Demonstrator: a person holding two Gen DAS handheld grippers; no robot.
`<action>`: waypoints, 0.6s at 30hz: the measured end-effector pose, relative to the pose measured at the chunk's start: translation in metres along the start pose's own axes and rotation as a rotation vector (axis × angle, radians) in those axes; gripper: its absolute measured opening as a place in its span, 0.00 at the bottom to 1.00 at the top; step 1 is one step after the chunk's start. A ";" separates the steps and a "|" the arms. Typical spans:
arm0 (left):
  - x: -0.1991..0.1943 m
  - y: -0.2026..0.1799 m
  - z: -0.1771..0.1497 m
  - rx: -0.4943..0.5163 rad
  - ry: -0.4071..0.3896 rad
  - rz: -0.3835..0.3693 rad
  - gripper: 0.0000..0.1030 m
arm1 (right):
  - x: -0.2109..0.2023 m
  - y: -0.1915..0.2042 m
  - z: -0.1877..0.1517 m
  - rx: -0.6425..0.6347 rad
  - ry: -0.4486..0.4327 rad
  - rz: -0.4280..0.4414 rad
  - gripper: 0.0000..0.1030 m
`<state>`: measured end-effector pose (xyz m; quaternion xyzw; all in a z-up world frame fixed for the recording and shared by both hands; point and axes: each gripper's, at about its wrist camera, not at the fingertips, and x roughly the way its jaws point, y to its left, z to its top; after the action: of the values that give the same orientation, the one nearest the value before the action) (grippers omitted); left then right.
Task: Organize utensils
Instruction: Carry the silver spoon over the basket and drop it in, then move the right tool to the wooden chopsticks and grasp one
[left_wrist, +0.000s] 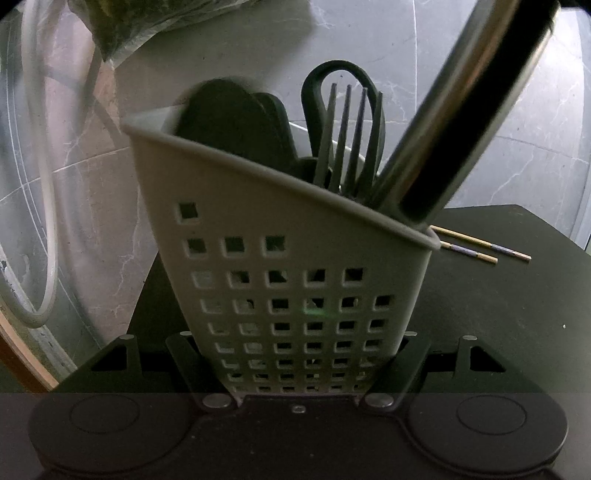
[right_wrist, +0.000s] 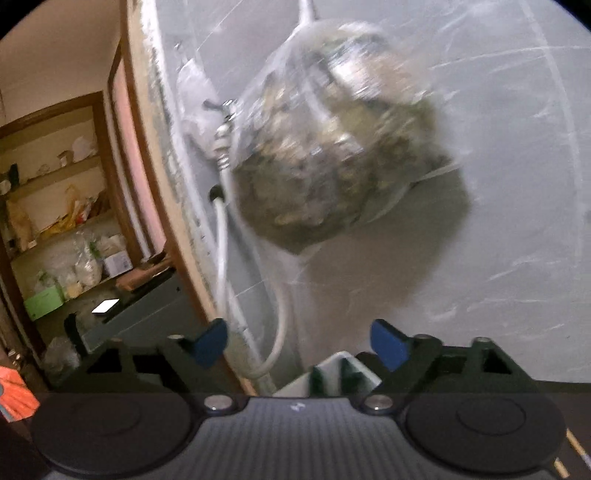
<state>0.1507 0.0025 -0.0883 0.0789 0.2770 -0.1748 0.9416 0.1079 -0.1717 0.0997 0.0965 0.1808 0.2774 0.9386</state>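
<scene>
- Left wrist view: the grey perforated caddy is clamped at its base between the jaws of the left gripper; it is held tilted, probably so its open top faces incoming utensils.
- Inside the caddy a dark fork is seen tines up, with a black looped handle behind it and broad black handles at the caddy's far left corner.
- A thick steel handle is propped in the caddy's right corner and leans out toward the upper right; nothing is seen gripping it, so it is judged to have been dropped in.
- Two chopsticks are left on the dark tabletop just right of the caddy's rim; they are judged to be what remains to be sorted.
- Right wrist view: the right gripper is released, its blue pads wide apart with nothing between them.
- The caddy's pale rim is glimpsed just below those jaws, so the gripper is placed above the caddy.
- A clear bag of dark contents is hung on the tiled wall beyond the caddy, beside a white hose; the picture is blurred.
</scene>
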 end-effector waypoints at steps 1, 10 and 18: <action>0.001 0.000 0.000 0.000 0.002 0.001 0.74 | -0.006 -0.008 0.000 0.008 -0.005 -0.032 0.98; -0.001 -0.009 0.007 -0.005 0.023 0.018 0.74 | -0.010 -0.127 -0.047 0.111 0.261 -0.398 1.00; 0.001 -0.018 0.012 -0.029 0.052 0.056 0.74 | 0.003 -0.180 -0.095 0.168 0.436 -0.446 1.00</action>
<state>0.1509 -0.0174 -0.0796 0.0773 0.3015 -0.1421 0.9396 0.1604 -0.3110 -0.0389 0.0702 0.4165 0.0629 0.9042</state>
